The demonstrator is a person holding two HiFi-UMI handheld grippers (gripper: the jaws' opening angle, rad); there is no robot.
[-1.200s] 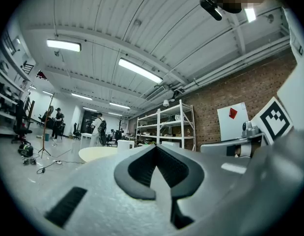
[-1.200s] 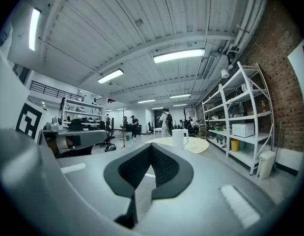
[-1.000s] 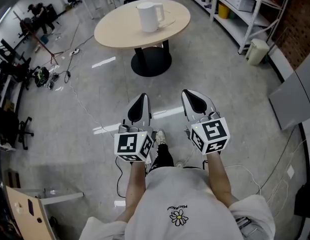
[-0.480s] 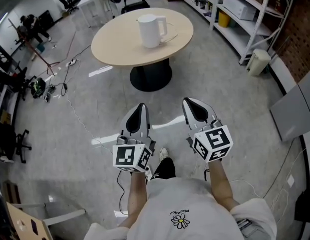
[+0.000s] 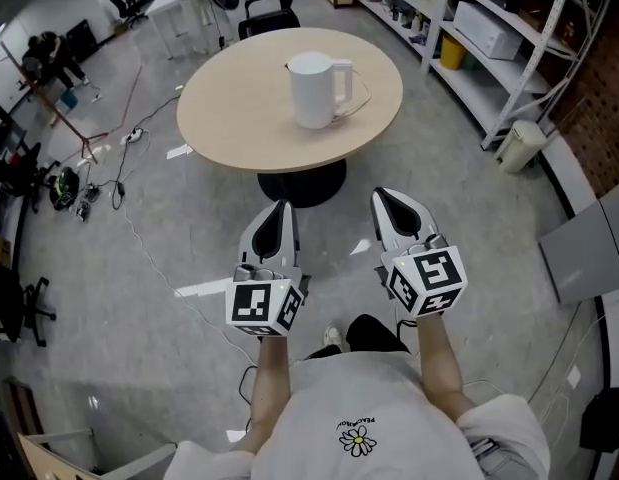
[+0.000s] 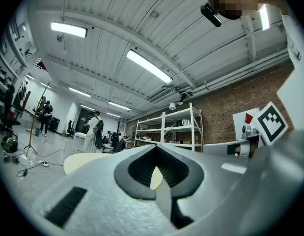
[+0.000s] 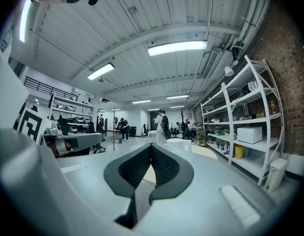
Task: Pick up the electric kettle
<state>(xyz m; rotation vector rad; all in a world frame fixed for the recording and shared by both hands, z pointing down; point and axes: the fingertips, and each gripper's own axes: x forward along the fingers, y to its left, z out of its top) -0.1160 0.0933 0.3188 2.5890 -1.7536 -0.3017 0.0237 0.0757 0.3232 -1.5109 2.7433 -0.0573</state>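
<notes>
A white electric kettle (image 5: 317,90) with its handle to the right stands upright on a round beige table (image 5: 229,118). In the head view both grippers are held side by side over the floor, short of the table's near edge. My left gripper (image 5: 279,208) is shut with nothing in it, and so is my right gripper (image 5: 386,197). The right gripper view shows the kettle (image 7: 177,144) small and far off, just above its closed tips (image 7: 152,145). In the left gripper view only a strip of the table (image 6: 80,162) shows beside the closed tips (image 6: 155,146); the kettle is hidden.
White metal shelving (image 5: 489,38) runs along the right, with a white bin (image 5: 517,146) at its foot. Cables (image 5: 119,198) trail over the floor at left. An office chair (image 5: 269,18) stands behind the table. A grey panel (image 5: 589,238) is at the right.
Both grippers have travelled forward together towards the table, still shut. The table and kettle now sit closer and lower in the head view.
</notes>
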